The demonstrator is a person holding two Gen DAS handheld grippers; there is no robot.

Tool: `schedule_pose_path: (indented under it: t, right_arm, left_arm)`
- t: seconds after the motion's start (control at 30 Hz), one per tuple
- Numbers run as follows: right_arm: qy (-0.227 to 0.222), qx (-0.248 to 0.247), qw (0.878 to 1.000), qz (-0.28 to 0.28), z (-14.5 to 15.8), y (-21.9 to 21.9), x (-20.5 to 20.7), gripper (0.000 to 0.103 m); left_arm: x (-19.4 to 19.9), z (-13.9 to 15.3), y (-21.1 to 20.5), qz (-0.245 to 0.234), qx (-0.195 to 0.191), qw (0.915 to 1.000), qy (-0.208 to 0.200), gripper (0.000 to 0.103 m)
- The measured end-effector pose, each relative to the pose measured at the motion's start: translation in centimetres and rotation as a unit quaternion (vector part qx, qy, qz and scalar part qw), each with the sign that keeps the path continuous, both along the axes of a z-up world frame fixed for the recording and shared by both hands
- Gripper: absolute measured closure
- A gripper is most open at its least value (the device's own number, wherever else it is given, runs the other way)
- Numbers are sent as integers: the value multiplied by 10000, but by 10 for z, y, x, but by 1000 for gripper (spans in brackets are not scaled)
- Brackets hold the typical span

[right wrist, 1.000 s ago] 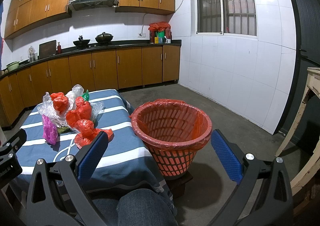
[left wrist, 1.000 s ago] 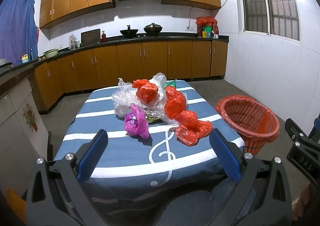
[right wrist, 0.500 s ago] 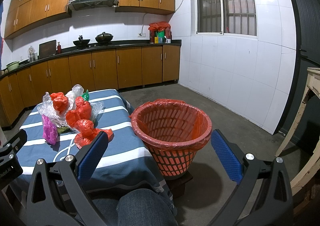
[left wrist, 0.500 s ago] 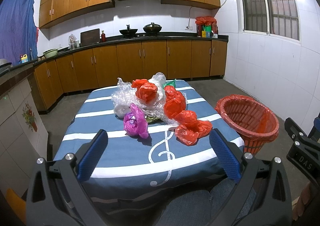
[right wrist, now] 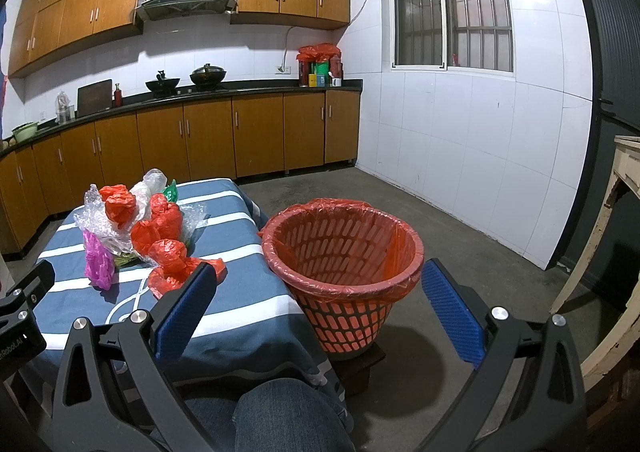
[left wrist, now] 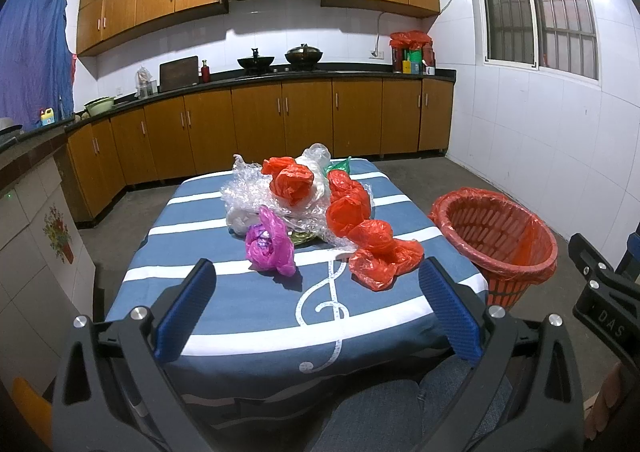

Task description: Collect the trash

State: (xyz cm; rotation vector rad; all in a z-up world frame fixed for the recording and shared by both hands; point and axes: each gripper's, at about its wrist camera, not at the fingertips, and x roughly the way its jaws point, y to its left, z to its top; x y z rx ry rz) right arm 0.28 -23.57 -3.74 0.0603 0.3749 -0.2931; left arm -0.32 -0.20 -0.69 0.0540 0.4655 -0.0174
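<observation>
Left gripper (left wrist: pixel 318 308) spread wide, empty, low over near edge of worktop (left wrist: pixel 256 324) with blue-and-white striped cloth. Trash pile mid-worktop, well ahead: purple bag (left wrist: pixel 269 246) nearest, red bags (left wrist: pixel 374 248) to right, clear bubble wrap (left wrist: pixel 250 194) behind. Red-lined basket (left wrist: pixel 496 238) on floor just beside worktop's right side. Denim knee (left wrist: pixel 384 412) below.

Right gripper (right wrist: pixel 318 308) likewise splayed, holding nothing, aimed at basket (right wrist: pixel 344 252) close ahead. Trash pile (right wrist: pixel 136 230) lies left on worktop (right wrist: pixel 240 292), apart from the fingers. Left gripper's body at left edge.
</observation>
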Motion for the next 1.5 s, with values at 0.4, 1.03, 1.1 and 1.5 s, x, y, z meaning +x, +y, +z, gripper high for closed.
schedule_pose_path:
  t: [0.4, 1.03, 1.1, 1.5]
  right_arm:
    - [9, 20, 10000, 41, -1, 0, 3, 2]
    - [420, 370, 9900, 1291, -25, 43, 101, 2]
    - [531, 410, 9861, 1522, -31, 54, 120, 4]
    - [1305, 61, 9691, 2093, -76, 106, 206, 12]
  left_arm:
    - [-2, -6, -1, 62, -17, 10000, 11, 4]
    - [66, -35, 106, 1215, -536, 9899, 505, 4]
    - [76, -38, 115, 1291, -559, 9885, 551, 4]
    - [122, -50, 131, 1256, -749, 9869, 679, 4]
